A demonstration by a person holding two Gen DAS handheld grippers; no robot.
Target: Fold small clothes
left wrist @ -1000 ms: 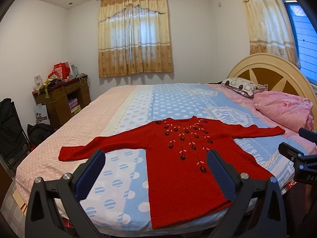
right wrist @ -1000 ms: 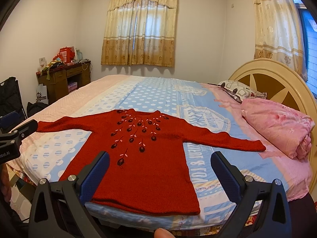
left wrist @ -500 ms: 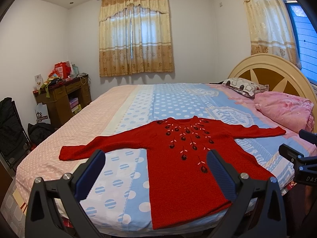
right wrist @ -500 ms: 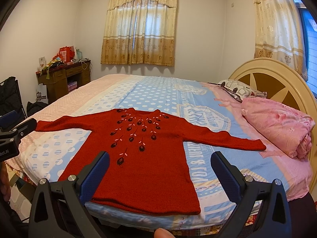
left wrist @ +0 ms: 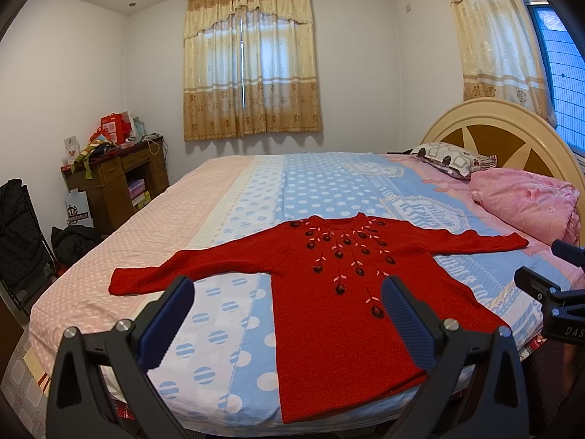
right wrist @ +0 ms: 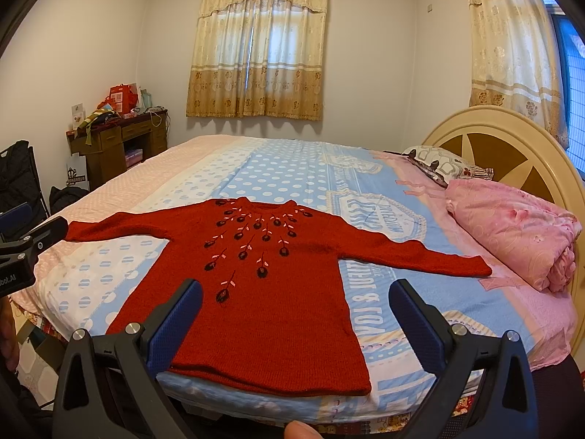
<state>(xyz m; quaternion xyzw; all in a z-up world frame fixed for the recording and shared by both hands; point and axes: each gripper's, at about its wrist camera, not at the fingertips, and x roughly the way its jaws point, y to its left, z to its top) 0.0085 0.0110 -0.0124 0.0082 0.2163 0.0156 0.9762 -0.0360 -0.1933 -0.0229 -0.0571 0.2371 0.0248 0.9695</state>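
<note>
Broadly, a wide bed (left wrist: pixel 256 197) fills both views, its sheet patterned in pink dots on one side and blue with white dots across the middle. A cream, fan-shaped headboard (right wrist: pixel 512 139) rises at the right end. Against it lies a folded pink quilt (right wrist: pixel 512 230), with a grey-and-white patterned pillow (left wrist: pixel 449 153) just behind. Gold curtains (left wrist: pixel 252 66) cover the window on the far wall, and a second pair (right wrist: pixel 512 47) hangs above the headboard. A dark wooden desk (left wrist: pixel 113 179) stands in the left corner, cluttered on top with a red box and other small items.

Near the front edge of the bed lies the red knitted sweater (left wrist: pixel 340 292), spread flat and face up, both sleeves stretched out sideways and the hem reaching toward the mattress edge. Dark embroidered flowers with pale pink leaves fan down from its neckline (right wrist: pixel 252 241).

Closest to each camera are the grippers. The left gripper (left wrist: pixel 289 314) hovers in front of the sweater's lower left part, its blue-padded fingers (left wrist: pixel 166 323) spread wide and grasping nothing. The right gripper (right wrist: pixel 296 314) hovers in front of the hem, its fingers (right wrist: pixel 416 320) likewise released and wide apart. Each gripper's tip also shows at the edge of the other's view.
</note>
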